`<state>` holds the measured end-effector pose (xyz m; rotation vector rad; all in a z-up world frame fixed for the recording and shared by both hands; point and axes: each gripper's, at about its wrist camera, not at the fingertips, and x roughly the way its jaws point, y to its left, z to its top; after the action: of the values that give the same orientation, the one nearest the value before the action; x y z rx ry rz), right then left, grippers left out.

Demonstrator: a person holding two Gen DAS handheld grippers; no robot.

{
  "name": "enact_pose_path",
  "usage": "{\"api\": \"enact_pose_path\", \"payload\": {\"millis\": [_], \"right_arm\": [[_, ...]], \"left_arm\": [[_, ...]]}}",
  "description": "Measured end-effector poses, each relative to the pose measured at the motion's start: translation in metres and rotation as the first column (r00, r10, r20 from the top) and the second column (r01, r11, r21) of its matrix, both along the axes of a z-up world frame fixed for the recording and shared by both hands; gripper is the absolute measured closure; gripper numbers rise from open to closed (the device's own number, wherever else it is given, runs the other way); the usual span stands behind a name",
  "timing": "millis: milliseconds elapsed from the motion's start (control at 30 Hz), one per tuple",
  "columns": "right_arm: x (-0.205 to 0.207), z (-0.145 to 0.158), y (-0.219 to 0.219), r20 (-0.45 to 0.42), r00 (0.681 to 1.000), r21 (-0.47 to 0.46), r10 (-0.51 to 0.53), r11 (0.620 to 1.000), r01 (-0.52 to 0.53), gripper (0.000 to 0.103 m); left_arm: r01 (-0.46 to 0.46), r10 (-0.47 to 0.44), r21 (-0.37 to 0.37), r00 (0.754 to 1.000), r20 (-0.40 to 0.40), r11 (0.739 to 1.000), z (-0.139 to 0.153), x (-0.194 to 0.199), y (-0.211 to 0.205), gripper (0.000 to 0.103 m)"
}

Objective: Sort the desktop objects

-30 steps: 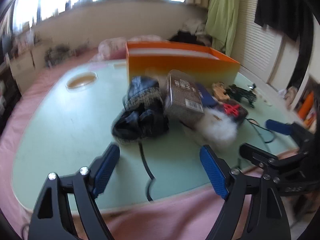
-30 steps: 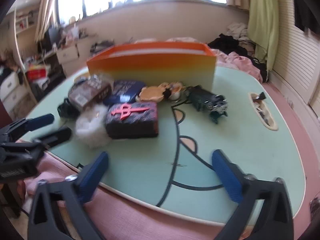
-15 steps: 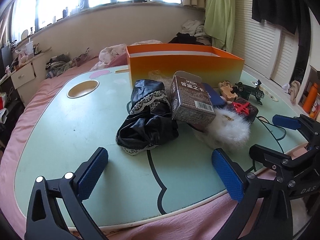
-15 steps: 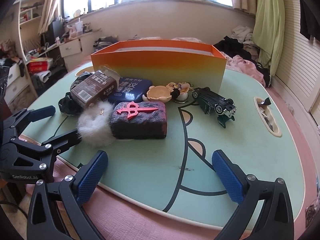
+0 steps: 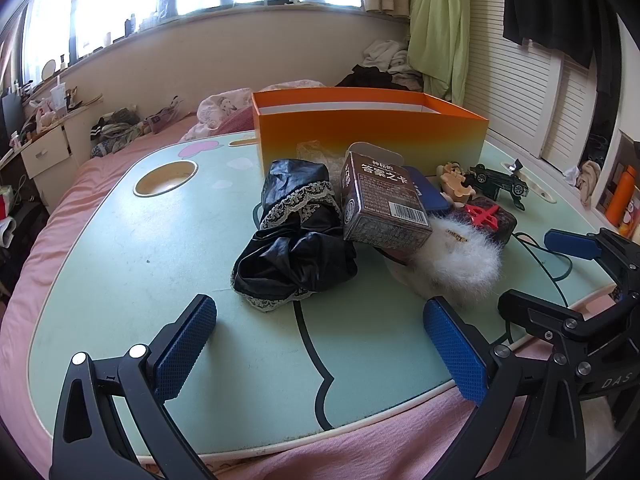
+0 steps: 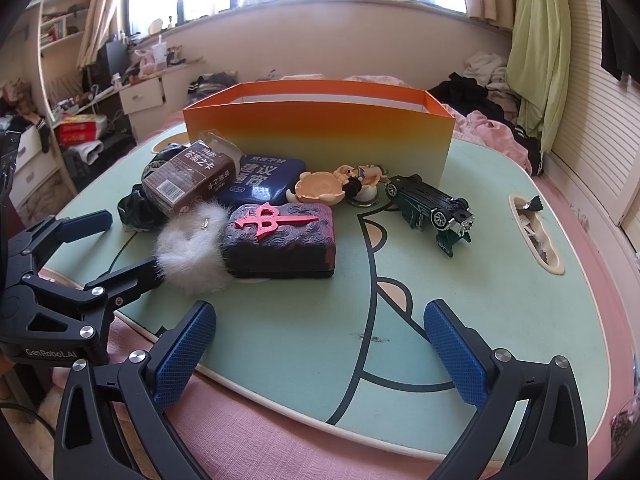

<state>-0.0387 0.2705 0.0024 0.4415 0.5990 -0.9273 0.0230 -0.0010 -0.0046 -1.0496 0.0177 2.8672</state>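
Right wrist view: both tongs (image 6: pixel 320 344) (image 5: pixel 320 344) gape empty; one orange box (image 6: pixel 320 140), one toy car (image 6: pixel 430 204), perhaps three packets.

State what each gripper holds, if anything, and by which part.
Nothing is held. The left gripper and right gripper are both open over the table's near edge, short of the pile.

Left gripper (image 5: pixel 320 344) hangs over the near edge of the green table (image 5: pixel 120 248), jaws wide apart, gripping nothing. Black lace cloth (image 5: pixel 296 252) lies beyond it, touching the brown card box (image 5: pixel 380 208). Orange box (image 5: pixel 372 132) stands far.
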Motion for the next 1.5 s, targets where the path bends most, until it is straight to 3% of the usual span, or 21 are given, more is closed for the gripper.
{"api": "enact_pose_path", "payload": {"millis": [233, 367, 500, 600, 867, 933, 1000, 1033, 1133, 1333, 1400, 1500], "right_arm": [[0.001, 0.001, 0.001, 0.008, 1.0, -0.001, -0.003, 1.0, 0.003, 0.0], [-0.013, 0.003, 0.001, 0.136, 0.991, 0.008, -0.002, 1.0, 0.001, 0.001], [-0.024, 0.009, -0.011, 0.203, 0.978, 0.028, -0.047, 0.999, 0.042, 0.013], [-0.015, 0.016, -0.016, 0.188, 0.982, 0.012, -0.034, 0.999, 0.032, 0.015], [0.037, 0.023, -0.031, 0.021, 0.999, 0.009, 0.029, 1.0, -0.029, 0.015], [0.045, 0.019, -0.033, 0.011, 0.999, 0.019, 0.039, 0.999, -0.039, 0.021], [0.044, 0.016, -0.035, 0.006, 1.0, 0.029, 0.02, 0.999, -0.02, 0.034], [0.041, 0.016, -0.035, 0.018, 1.0, 0.026, 0.018, 0.999, -0.019, 0.035], [0.025, 0.013, -0.027, 0.102, 0.995, 0.008, 0.007, 1.0, -0.008, 0.035], [-0.017, 0.018, -0.008, 0.28, 0.958, -0.05, -0.055, 0.996, 0.072, 0.035], [-0.016, 0.019, -0.006, 0.287, 0.957, -0.049, -0.053, 0.996, 0.07, 0.035], [-0.009, 0.017, -0.006, 0.262, 0.964, -0.037, -0.044, 0.998, 0.055, 0.035]], "left_arm": [[0.0, 0.0, 0.0, 1.0, -0.001, 1.0, 0.0, 0.0, 0.0, 0.0], [0.001, -0.001, 0.001, 1.0, -0.001, 1.0, 0.0, 0.0, 0.0, 0.0], [0.0, 0.0, 0.001, 1.0, -0.001, 1.0, 0.0, 0.0, 0.0, 0.0], [0.001, -0.001, 0.002, 1.0, -0.001, 1.0, 0.0, 0.0, 0.0, 0.0], [0.001, -0.001, 0.002, 1.0, -0.001, 1.0, -0.001, 0.001, 0.0, 0.0], [0.0, 0.0, 0.003, 1.0, 0.0, 1.0, -0.001, 0.001, 0.0, 0.0], [0.001, -0.001, 0.004, 1.0, -0.004, 1.0, 0.0, 0.001, 0.0, 0.0], [0.001, -0.001, 0.008, 1.0, -0.007, 1.0, 0.0, 0.003, 0.0, 0.0], [0.003, 0.0, 0.088, 0.999, -0.032, 0.996, 0.004, 0.009, -0.012, 0.0], [-0.107, 0.134, 0.273, 0.988, -0.08, 0.956, 0.015, 0.021, -0.06, 0.0], [-0.115, 0.136, 0.224, 0.988, -0.077, 0.968, 0.018, 0.016, -0.058, 0.001], [-0.035, 0.037, 0.127, 0.999, -0.011, 0.991, 0.016, 0.0, -0.04, 0.001]]}}
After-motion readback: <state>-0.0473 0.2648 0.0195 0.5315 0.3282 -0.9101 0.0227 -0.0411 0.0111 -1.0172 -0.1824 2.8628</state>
